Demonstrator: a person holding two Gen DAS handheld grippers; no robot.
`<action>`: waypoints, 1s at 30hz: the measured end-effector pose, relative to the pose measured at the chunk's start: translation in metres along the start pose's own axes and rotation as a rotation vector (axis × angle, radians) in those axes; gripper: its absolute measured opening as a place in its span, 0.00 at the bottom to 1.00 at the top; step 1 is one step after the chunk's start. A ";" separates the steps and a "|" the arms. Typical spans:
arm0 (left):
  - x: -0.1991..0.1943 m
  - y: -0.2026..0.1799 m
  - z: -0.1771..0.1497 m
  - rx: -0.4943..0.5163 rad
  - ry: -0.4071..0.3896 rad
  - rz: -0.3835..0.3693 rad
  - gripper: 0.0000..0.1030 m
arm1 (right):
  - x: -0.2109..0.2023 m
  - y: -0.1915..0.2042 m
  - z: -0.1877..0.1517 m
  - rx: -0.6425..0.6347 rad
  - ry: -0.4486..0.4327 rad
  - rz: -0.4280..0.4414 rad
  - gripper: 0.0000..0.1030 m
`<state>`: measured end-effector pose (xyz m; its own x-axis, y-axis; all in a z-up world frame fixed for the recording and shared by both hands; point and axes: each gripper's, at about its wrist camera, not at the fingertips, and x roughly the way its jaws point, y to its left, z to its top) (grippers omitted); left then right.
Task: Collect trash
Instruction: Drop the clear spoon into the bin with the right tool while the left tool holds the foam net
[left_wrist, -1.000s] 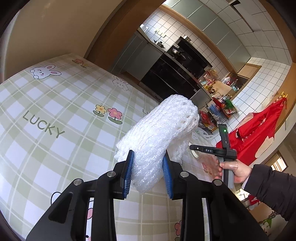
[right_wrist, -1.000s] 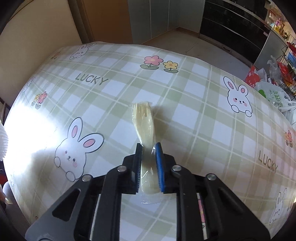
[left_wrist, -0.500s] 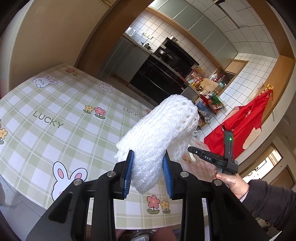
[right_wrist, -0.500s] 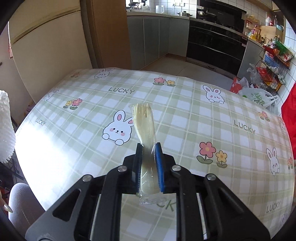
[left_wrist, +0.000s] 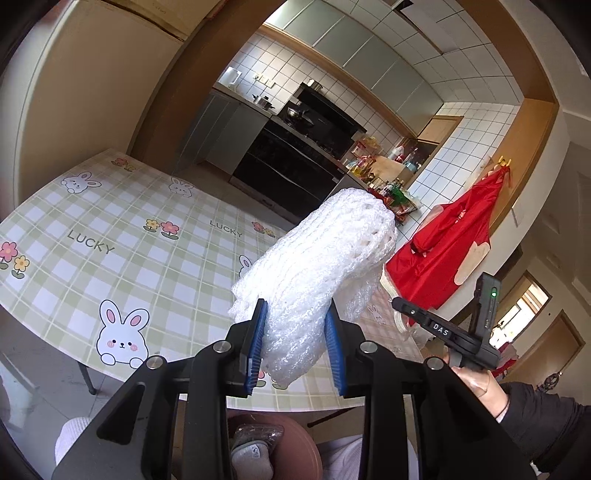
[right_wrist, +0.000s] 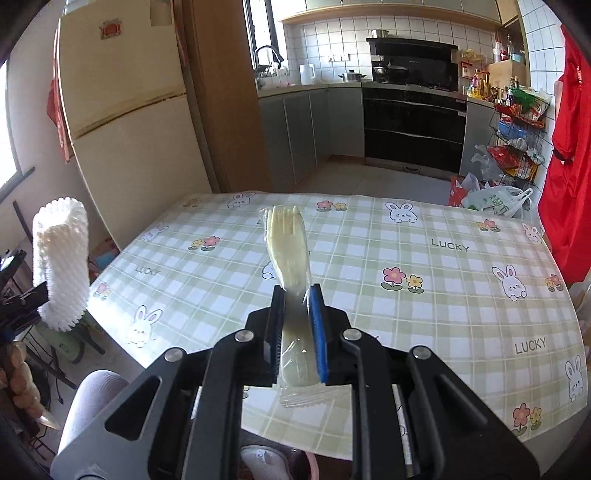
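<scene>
Left wrist view: my left gripper (left_wrist: 295, 345) clenches the foam net (left_wrist: 317, 269), frame centre; my right gripper (right_wrist: 297, 332) grips the wrapped fork (right_wrist: 288, 251). Carrying step; next, release over pink bin (left_wrist: 295, 439), lower centre.

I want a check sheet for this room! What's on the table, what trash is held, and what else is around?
Surface: table with a green checked bunny cloth; nothing seen lying on it.
Job's things: white foam net; wrapped plastic fork; pink bin below the table edge, a wrapper inside.
Clutter: bags on the floor by a rack.
Grippers: left gripper shut on the foam net; right gripper shut on the fork.
Cables: nothing seen.
Surroundings: fridge, oven, red apron.
</scene>
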<state>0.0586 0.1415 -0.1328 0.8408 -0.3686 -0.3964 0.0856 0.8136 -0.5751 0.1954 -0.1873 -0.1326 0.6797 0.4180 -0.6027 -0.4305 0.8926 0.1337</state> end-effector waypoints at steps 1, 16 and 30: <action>-0.003 -0.004 -0.001 0.003 0.001 -0.004 0.29 | -0.012 0.001 -0.003 0.005 -0.020 0.007 0.17; -0.052 -0.042 -0.003 0.049 -0.037 -0.076 0.29 | -0.144 0.026 -0.074 0.056 -0.252 0.151 0.17; -0.042 -0.034 -0.011 0.049 0.008 -0.064 0.29 | -0.119 0.042 -0.090 0.008 -0.143 0.236 0.18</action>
<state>0.0143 0.1241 -0.1044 0.8284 -0.4238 -0.3663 0.1646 0.8092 -0.5640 0.0432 -0.2146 -0.1264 0.6382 0.6337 -0.4371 -0.5824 0.7688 0.2642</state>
